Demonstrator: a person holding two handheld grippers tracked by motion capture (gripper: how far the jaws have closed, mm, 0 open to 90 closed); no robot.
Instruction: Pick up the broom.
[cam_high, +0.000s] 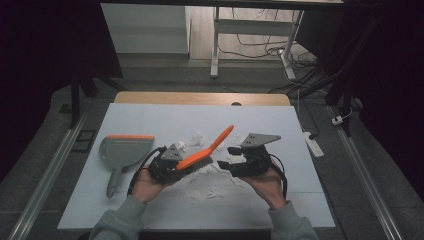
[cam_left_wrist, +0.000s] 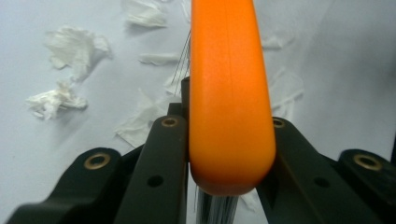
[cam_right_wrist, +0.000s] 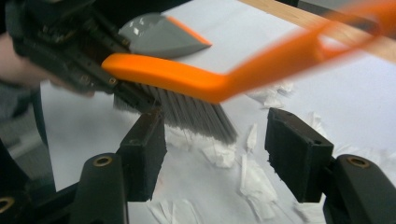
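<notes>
We see our left gripper (cam_high: 167, 165) clamped on an orange hand brush (cam_high: 207, 150), handle toward 1 o'clock; right gripper (cam_high: 235, 160) open, empty, paper scraps (cam_high: 200, 137) beneath

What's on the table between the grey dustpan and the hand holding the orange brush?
Nothing: in the high view the pale table is bare between the dustpan and the left tongs clamping the brush.

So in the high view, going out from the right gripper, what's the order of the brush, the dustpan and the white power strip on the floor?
From the right gripper:
1. Brush: just to its left, head clamped in the left gripper.
2. Power strip: to its right, off the table on the floor.
3. Dustpan: far left on the table.
</notes>
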